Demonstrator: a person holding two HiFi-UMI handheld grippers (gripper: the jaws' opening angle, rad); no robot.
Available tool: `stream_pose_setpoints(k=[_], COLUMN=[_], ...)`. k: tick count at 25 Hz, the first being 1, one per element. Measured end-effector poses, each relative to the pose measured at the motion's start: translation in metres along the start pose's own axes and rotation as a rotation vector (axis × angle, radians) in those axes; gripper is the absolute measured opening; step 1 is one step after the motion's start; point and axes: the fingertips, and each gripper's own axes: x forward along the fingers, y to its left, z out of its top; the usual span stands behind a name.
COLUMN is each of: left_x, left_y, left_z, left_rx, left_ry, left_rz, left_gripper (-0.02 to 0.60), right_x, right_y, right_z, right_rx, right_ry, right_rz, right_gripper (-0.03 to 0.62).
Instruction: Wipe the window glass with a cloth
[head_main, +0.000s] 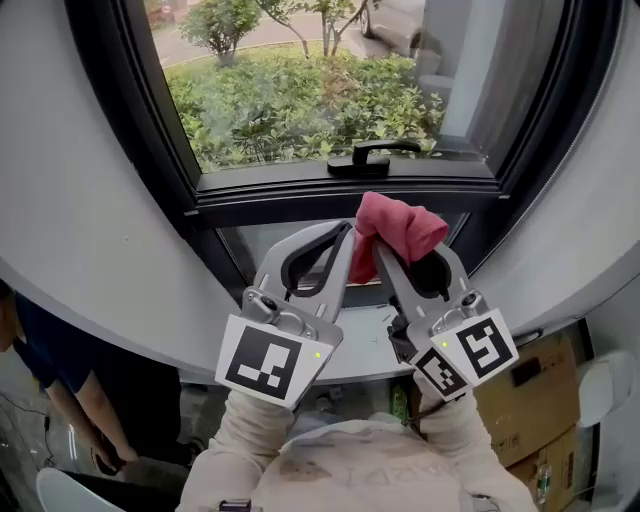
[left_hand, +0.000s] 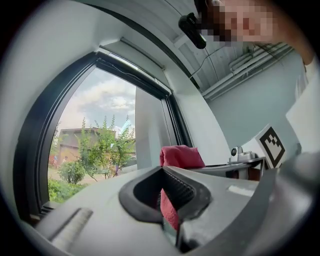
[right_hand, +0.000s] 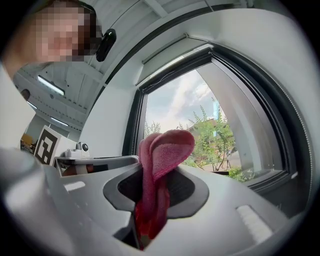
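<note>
Cloth (head_main: 400, 226) first: it's a pink terry cloth, bunched into a small wad and held up in the air. It sits in front of the dark window frame (head_main: 340, 192), just under the black handle (head_main: 372, 155), and doesn't look like it's on the window glass (head_main: 300, 90) yet. The right gripper (head_main: 386, 250) has its jaws closed hard on the lower part of the wad, with a fat fold flopping over the top. The left gripper (head_main: 349, 236) is pinched onto a thinner strip of the same cloth, and its own view shows red fabric squeezed between its pads. The likely trouble is that both tools share one tiny bundle. If they pull apart to spread it, the left's skinny bite could slip out. With so little fabric past the tips, the hard jaw ends might knock the glass before the cloth does. The handle is also close enough to snag that loose fold on the way up. Pose-wise, both grippers sit side by side, angled inward so the tips meet in a V. They point up at the window, with the beige sleeves (head_main: 250, 440) tucked close to the body.
</note>
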Motion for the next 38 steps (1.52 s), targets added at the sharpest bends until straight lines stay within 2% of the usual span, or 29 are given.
stream_pose_setpoints(k=[7,16,21,28,34,38], left_x=[0.012,0.047,0.078,0.107,0.118,0.117], left_y=[0.024,0.045,0.061,0.084,0.105,0.117], left_z=[-0.017,-0.027,-0.026,-0.027,-0.019,-0.015], left_rx=[-0.09,-0.08,-0.075,-0.068,-0.065,-0.069], left_ry=[-0.016,-0.009,-0.025,-0.019,-0.026,-0.021], left_rz=[-0.031,-0.002,0.016,0.03,0.034,0.05], left_gripper=[0.0,0.0,0.0,0.0,0.0,0.0], right_x=[0.024,0.057,0.092,0.162,0.219,0.23], right_y=[-0.007,-0.039,-0.075,-0.126,-0.14,-0.139], right_z=[-0.01,-0.016,0.01,0.068,0.115,0.13], right_rx=[-0.033,-0.009,-0.059,-0.167,-0.289,-0.394], right_ry=[0.048,0.048,0.025,-0.002,-0.017,-0.037], right_rz=[-0.033,-0.009,-0.022,-0.112,-0.18,-0.239], right_gripper=[0.127,0.127,0.127,0.127,0.127,0.129])
